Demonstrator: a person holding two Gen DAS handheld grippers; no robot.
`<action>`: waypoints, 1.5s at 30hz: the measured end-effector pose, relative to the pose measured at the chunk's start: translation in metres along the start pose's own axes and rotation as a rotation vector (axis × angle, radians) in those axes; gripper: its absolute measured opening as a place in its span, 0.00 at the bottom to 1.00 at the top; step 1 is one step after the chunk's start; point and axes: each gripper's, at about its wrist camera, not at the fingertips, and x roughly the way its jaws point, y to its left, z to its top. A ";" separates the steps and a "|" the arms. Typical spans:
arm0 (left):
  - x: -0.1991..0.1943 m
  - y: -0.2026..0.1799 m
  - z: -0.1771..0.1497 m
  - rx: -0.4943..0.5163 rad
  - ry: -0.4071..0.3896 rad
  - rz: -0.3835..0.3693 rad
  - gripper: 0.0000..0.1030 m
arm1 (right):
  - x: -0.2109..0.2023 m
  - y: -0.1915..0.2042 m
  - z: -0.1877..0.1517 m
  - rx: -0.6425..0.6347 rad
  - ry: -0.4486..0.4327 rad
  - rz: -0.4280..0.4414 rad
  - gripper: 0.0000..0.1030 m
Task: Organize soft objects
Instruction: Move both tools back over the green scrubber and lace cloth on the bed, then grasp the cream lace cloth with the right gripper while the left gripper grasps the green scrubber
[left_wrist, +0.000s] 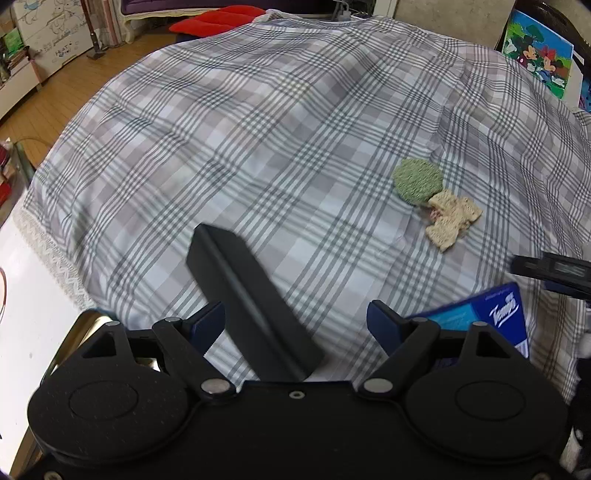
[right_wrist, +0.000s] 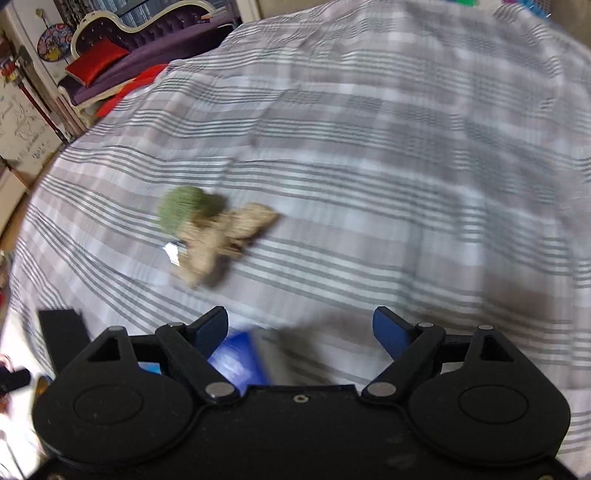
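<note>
Both grippers, left gripper (left_wrist: 295, 325) and right gripper (right_wrist: 301, 332), are hovering with fingers spread wide, gripping nothing. Farther out, a green-and-beige knitted toy (left_wrist: 436, 199) is lying on the plaid bedspread (left_wrist: 258, 147), with a blue tissue pack (left_wrist: 476, 317) sitting near the grippers.

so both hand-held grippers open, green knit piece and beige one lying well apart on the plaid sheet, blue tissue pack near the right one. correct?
Not quite. The green knit piece and the beige one lie touching, not apart; the left wrist view shows it clearly. The rest holds: left hand-held gripper and right hand-held gripper are open, the plaid sheet is under both pieces, and the blue tissue pack sits near the right one.
</note>
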 end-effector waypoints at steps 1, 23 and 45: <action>0.002 -0.002 0.003 0.000 0.002 0.003 0.77 | 0.010 0.009 0.004 0.009 0.010 -0.006 0.83; 0.089 -0.037 0.070 -0.024 0.062 0.046 0.77 | 0.097 0.070 0.045 -0.053 -0.020 -0.035 0.49; 0.133 -0.125 0.109 0.101 0.057 -0.017 0.86 | 0.081 0.004 0.039 0.112 -0.091 -0.109 0.46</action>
